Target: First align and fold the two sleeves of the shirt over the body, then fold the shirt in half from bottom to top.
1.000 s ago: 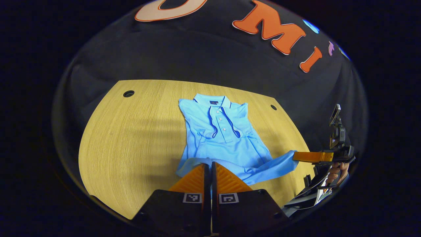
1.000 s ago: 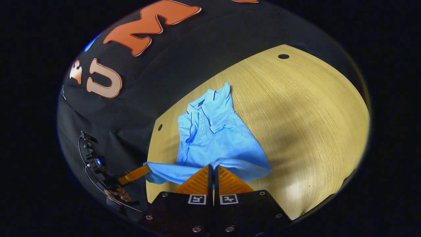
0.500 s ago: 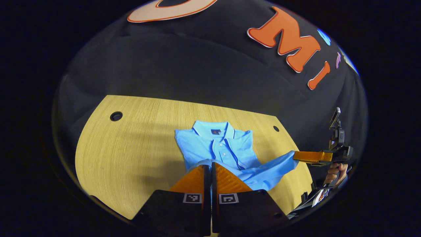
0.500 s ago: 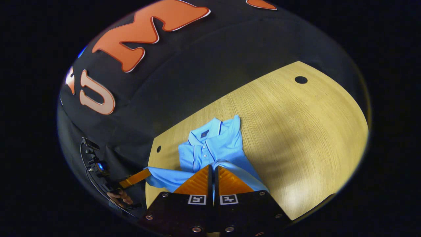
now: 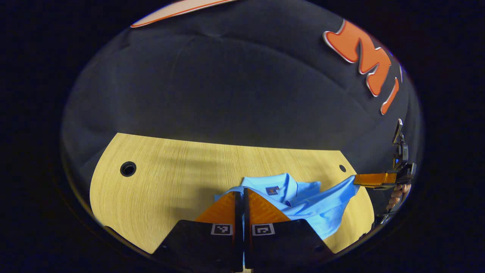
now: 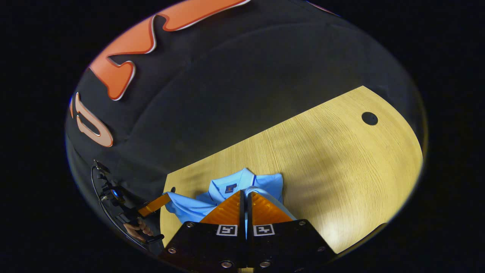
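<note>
A light blue polo shirt (image 5: 303,201) lies on the wooden table (image 5: 170,182), its collar (image 5: 278,185) facing the far wall. My left gripper (image 5: 239,194) is shut on one corner of the bottom hem, held up near the collar. The right gripper (image 5: 356,179) grips the hem's other corner at the right of the left gripper view. In the right gripper view the shirt (image 6: 231,191) bunches just ahead of my right gripper (image 6: 244,193), which is shut on the hem. The left gripper (image 6: 168,198) and a hand (image 6: 136,227) appear at the lower left there. The shirt's lower body is hidden under the lifted hem.
The table has round cable holes (image 5: 128,168) (image 5: 342,168) (image 6: 369,118) near its far corners. Black cloth wall (image 5: 242,94) stands right behind the table's far edge. Bare wood extends left of the shirt in the left gripper view and right of it in the right gripper view.
Both grippers have carried the bottom hem forward over the shirt toward the collar. The visible body of the shirt has shrunk until only the collar area shows.
</note>
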### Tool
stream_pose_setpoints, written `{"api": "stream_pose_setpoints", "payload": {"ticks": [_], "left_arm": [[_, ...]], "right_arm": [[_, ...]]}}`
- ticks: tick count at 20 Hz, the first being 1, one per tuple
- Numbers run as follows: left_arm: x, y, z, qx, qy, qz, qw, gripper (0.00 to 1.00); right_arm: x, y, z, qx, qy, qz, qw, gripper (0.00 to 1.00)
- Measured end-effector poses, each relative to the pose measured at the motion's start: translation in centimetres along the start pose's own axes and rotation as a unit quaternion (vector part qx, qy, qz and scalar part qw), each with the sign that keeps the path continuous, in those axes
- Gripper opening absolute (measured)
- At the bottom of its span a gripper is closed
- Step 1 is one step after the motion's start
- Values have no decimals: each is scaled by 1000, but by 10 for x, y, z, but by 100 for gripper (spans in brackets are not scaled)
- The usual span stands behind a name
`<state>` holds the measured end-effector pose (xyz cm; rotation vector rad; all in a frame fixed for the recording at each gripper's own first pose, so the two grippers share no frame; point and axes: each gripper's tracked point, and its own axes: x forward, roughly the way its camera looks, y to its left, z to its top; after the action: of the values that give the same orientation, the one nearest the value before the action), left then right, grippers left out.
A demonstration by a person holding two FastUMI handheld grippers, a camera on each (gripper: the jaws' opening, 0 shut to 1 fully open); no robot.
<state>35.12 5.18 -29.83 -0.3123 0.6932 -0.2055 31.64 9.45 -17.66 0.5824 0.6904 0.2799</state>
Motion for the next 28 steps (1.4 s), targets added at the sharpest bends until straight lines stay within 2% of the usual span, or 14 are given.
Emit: {"api": "stream_pose_setpoints", "payload": {"ticks": [1,3,5,6,7,8,9,10,12,14,19,23,25,28], "left_arm": [[9,5,6,-6,-4,9,1000,6],[23,12,19,-19,-11,17,1000,7],[26,23,26,-28,-13,23,999,14],[20,23,28,-30,-12,22,999,31],[17,21,25,-29,-7,22,999,47],[12,20,22,-28,2,20,999,63],[6,17,21,-21,5,24,999,80],[-3,20,22,-1,1,39,999,96],[-18,29,33,62,-11,86,994,100],[-31,19,45,96,-17,94,991,100],[-97,-37,55,128,-59,72,987,99],[-163,-82,55,147,-105,50,982,99],[-197,-104,53,153,-137,49,977,99],[-248,-135,55,170,-196,47,965,99]], "right_arm": [[10,-2,7,8,-4,-6,1000,1],[25,-4,23,35,-15,6,999,2],[32,-7,39,69,-27,11,997,7],[29,-10,41,74,-30,10,997,21],[25,-15,42,63,-35,3,997,29],[19,-19,42,46,-39,-5,998,48],[11,-17,42,31,-41,-10,999,44],[2,-14,41,19,-42,-9,999,64],[-17,-7,42,-3,-50,-7,999,72],[-34,-3,39,-29,-58,-10,998,78],[-104,19,35,-100,-101,-16,990,86],[-165,33,32,-150,-156,-17,976,88],[-185,50,17,-166,-172,0,971,88],[-214,56,-4,-199,-193,-7,961,88]]}}
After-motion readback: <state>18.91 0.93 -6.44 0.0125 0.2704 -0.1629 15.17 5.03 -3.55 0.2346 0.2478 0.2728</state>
